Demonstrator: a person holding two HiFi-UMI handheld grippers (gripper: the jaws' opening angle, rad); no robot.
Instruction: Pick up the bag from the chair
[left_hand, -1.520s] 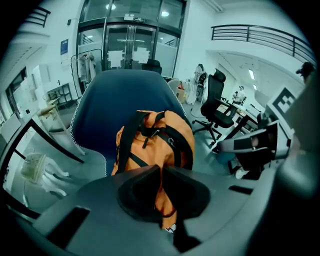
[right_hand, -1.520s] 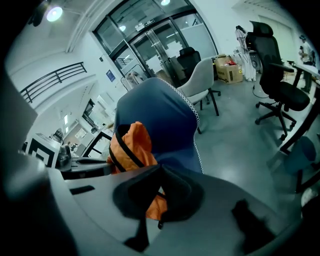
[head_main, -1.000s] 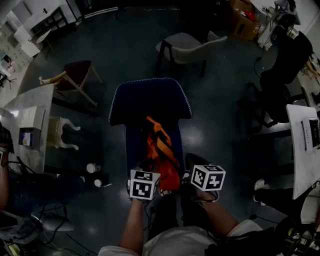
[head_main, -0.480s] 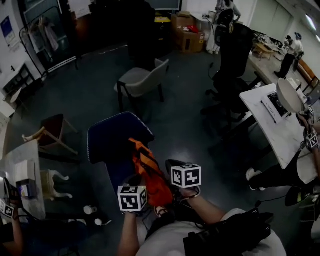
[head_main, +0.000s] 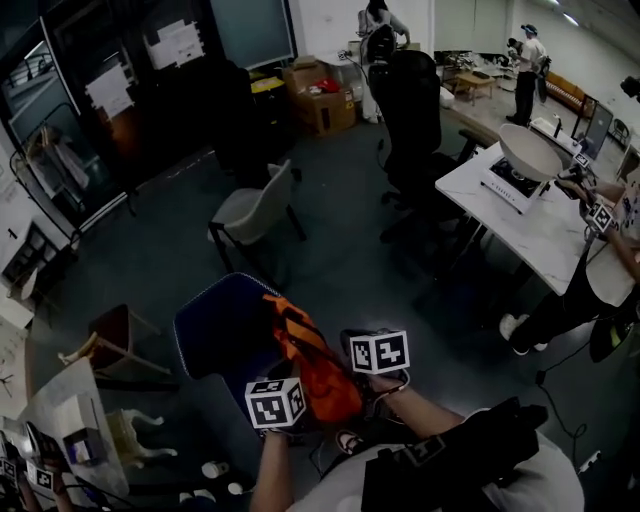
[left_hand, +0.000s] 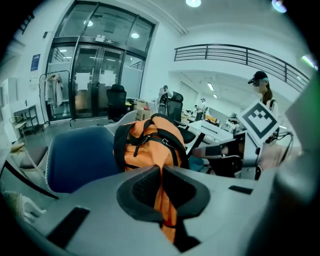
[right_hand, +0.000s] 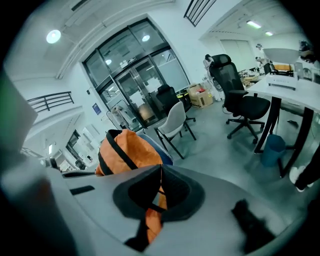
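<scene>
Left claw (left_hand: 161, 172) and right claw (right_hand: 160, 172) each clamp tight on the orange bag (head_main: 305, 355), held between them over the blue chair (head_main: 215, 335); it looks off the seat, so the pick-up seems nearly done.

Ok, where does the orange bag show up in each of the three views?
Head view: bag low centre, at the seat's near edge.
Left gripper view: centre, its fabric pinched in the left gripper's shut jaws.
Right gripper view: left of centre, its fabric pinched in the right gripper's shut jaws.
Shared landmark: the blue chair, right by the bag in all three.
</scene>
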